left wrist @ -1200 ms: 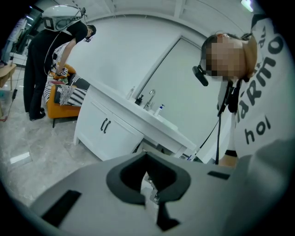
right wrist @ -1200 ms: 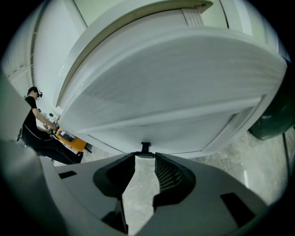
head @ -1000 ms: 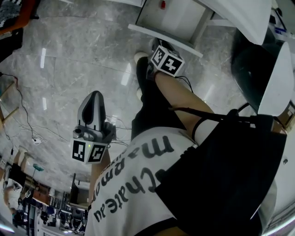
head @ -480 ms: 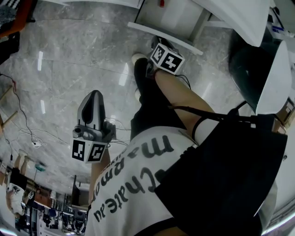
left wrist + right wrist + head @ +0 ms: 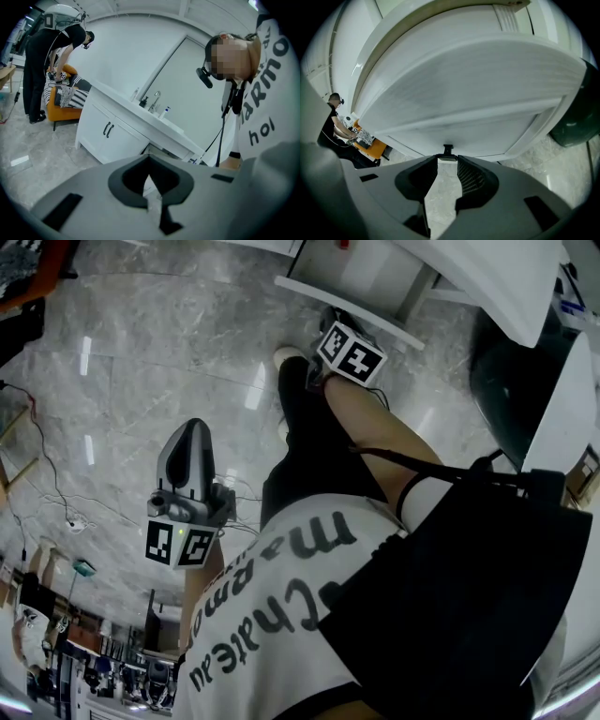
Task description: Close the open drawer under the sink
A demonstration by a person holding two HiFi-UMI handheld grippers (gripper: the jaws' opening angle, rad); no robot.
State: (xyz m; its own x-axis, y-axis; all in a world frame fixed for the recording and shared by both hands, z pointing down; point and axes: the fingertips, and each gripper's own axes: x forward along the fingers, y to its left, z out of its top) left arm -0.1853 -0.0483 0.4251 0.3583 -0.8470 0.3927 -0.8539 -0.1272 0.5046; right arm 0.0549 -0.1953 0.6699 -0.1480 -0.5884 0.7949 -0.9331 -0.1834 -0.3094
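Observation:
The open white drawer (image 5: 319,298) juts out from the cabinet at the top of the head view. Its front panel (image 5: 464,93) fills the right gripper view, with a small dark handle (image 5: 448,149) at its lower edge. My right gripper (image 5: 447,161) is open, its tips right at that handle and nothing between the pads; in the head view the right gripper (image 5: 333,322) points down at the drawer front. Lower left, my left gripper (image 5: 192,437) hangs over the floor, away from the drawer. In its own view the left gripper (image 5: 149,159) is shut on nothing.
A dark bin (image 5: 506,381) stands right of the drawer beside a white counter edge (image 5: 562,418). Cables (image 5: 56,512) lie on the marble floor at left. The white vanity (image 5: 112,131) carries a faucet and bottles. Another person (image 5: 51,70) bends over an orange chair.
My right gripper and the drawer front have shifted together a little up and right in the head view, toward the cabinet. The left gripper has stayed put.

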